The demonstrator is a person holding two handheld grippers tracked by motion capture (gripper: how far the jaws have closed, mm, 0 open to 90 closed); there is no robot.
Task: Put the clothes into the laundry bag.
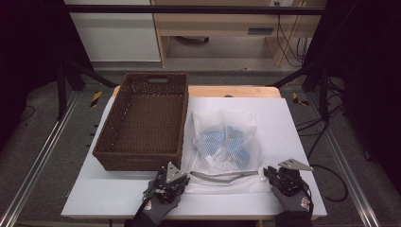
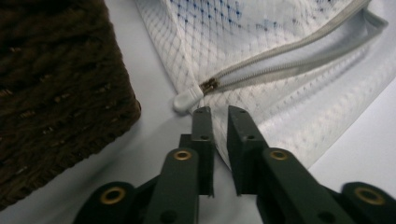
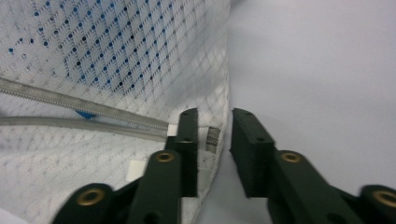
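A white mesh bag with blue items inside lies on the white table top, its zipper gaping along the near edge. My left gripper sits at the bag's near left corner. In the left gripper view its jaws stand narrowly open just short of the white zipper pull, holding nothing. My right gripper is at the bag's near right corner. It is open, its left jaw over the mesh where the zipper ends, with the bag's edge in the gap.
A dark brown wicker basket, nothing inside it, stands left of the bag, its corner close beside my left gripper. Bare white table top lies right of the bag and along the front edge.
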